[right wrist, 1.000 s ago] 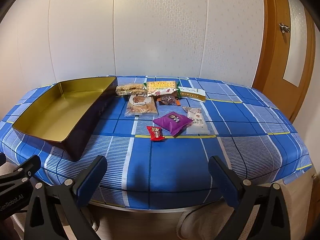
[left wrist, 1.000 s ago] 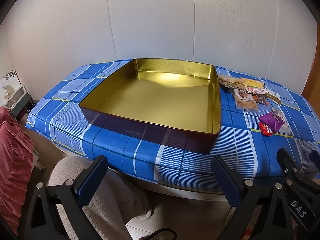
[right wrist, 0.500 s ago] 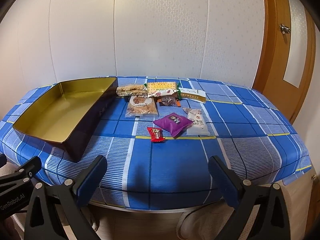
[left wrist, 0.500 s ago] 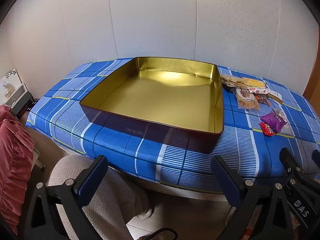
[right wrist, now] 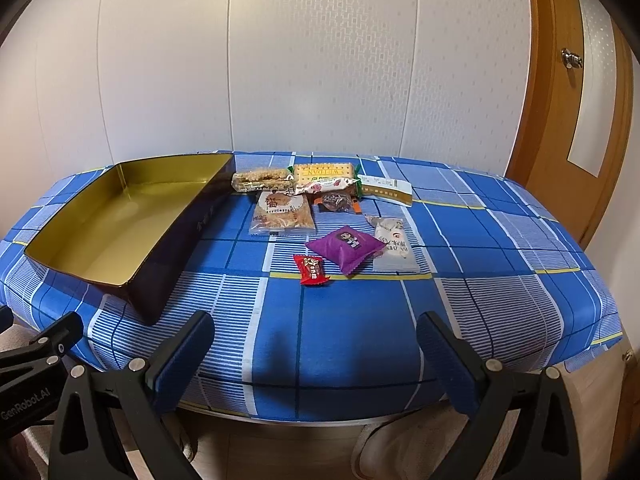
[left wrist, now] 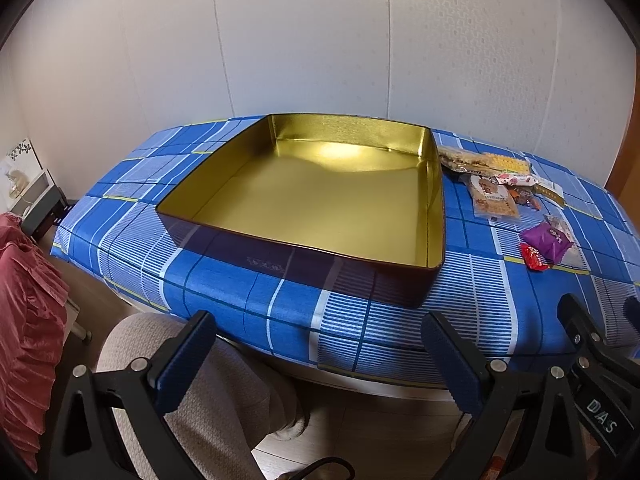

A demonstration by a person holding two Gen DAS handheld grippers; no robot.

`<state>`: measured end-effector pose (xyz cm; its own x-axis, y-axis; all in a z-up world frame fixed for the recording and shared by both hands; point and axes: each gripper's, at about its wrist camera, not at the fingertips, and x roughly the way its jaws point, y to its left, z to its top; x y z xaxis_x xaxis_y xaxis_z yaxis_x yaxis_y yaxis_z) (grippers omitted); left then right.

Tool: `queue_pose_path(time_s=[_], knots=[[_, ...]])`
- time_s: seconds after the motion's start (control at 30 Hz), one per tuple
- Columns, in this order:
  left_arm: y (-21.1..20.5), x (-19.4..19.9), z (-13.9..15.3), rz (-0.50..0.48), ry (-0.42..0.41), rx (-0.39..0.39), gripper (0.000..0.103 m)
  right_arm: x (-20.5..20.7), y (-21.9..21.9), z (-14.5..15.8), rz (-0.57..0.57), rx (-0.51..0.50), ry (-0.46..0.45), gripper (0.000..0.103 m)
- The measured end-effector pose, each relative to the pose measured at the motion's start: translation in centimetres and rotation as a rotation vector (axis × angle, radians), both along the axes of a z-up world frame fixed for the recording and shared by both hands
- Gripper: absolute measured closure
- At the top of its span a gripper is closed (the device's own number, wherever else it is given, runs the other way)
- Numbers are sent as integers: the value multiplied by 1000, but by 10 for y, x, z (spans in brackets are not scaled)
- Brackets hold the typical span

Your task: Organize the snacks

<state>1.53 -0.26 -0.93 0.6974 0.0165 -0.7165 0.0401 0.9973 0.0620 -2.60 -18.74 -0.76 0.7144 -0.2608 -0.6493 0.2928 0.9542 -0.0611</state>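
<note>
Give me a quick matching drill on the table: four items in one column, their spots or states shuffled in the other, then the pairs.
1. gold tin
2. red candy
3. purple packet
4. right gripper

A. open, holding nothing
B. overlapping a white packet
C. nothing inside
D. snack nearest the table's front edge

Pairs: 1-C, 2-D, 3-B, 4-A

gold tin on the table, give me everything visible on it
The shallow square metal tin, shiny gold inside and dark outside, sits flat and lidless on the blue plaid tablecloth, with nothing in it. Faint lettering marks its dark walls. A clear-wrapped oat bar lies against its far right corner; neither tongs touch it.
</note>
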Motion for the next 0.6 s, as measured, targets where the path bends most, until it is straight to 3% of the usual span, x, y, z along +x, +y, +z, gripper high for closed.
queue_pose_path(time_s=[0.6], knots=[[-1, 2, 0, -1, 9, -1, 0, 0, -6, 4, -10, 20, -12, 0]])
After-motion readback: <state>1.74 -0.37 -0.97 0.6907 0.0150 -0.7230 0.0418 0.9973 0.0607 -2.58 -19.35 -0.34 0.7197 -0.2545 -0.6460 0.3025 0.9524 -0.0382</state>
